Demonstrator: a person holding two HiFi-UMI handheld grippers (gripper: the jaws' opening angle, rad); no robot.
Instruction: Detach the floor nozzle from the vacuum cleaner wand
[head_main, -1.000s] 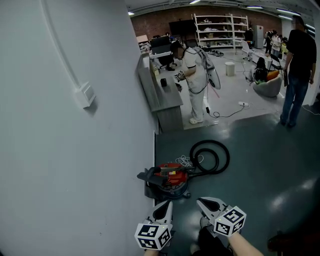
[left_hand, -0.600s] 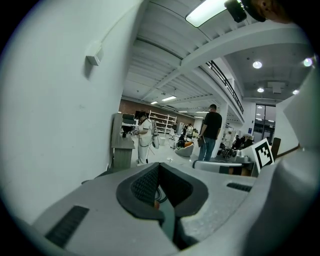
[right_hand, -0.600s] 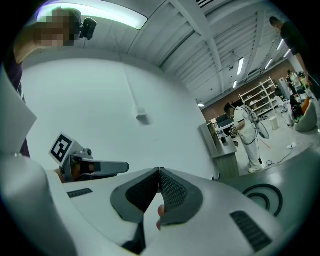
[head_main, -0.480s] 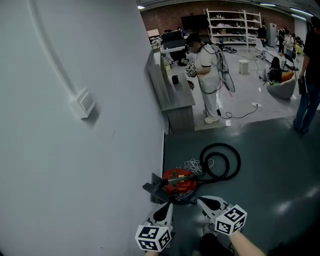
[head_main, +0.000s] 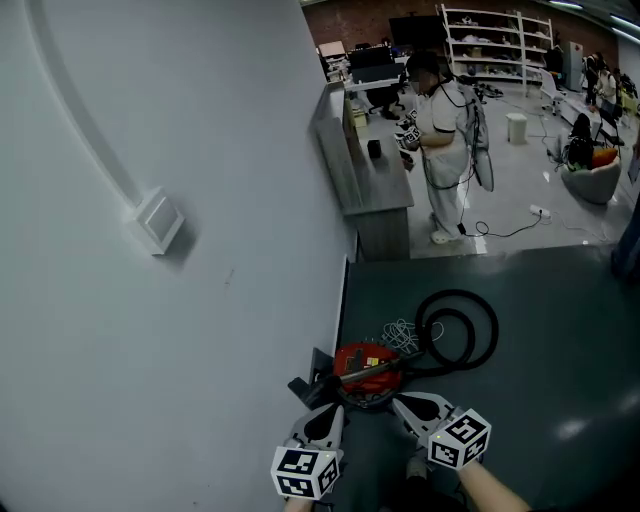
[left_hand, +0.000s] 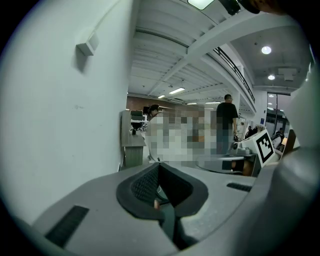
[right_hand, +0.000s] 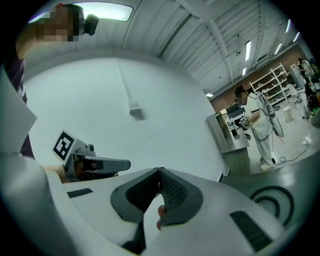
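Note:
A red canister vacuum (head_main: 366, 366) lies on the dark floor beside the white wall, with a dark bar across its top. A dark flat part (head_main: 311, 386), perhaps the floor nozzle, sticks out from it toward the wall. Its black hose (head_main: 460, 328) coils to the right and also shows as the hose (right_hand: 272, 198) in the right gripper view. My left gripper (head_main: 335, 409) hovers just short of the vacuum's near side, shut and empty. My right gripper (head_main: 398, 402) is beside it, also shut and empty. The left gripper's (left_hand: 159, 166) and right gripper's (right_hand: 160, 171) own views show the jaws closed on nothing.
The white wall (head_main: 180, 300) with a small box (head_main: 158, 221) fills the left. A grey counter (head_main: 372, 172) stands beyond the vacuum, with a person in white (head_main: 446, 140) at it. A tangle of white cord (head_main: 401, 335) lies by the hose.
Both grippers have come closer to the red vacuum, which now lies just beyond their tips. Both stay shut.

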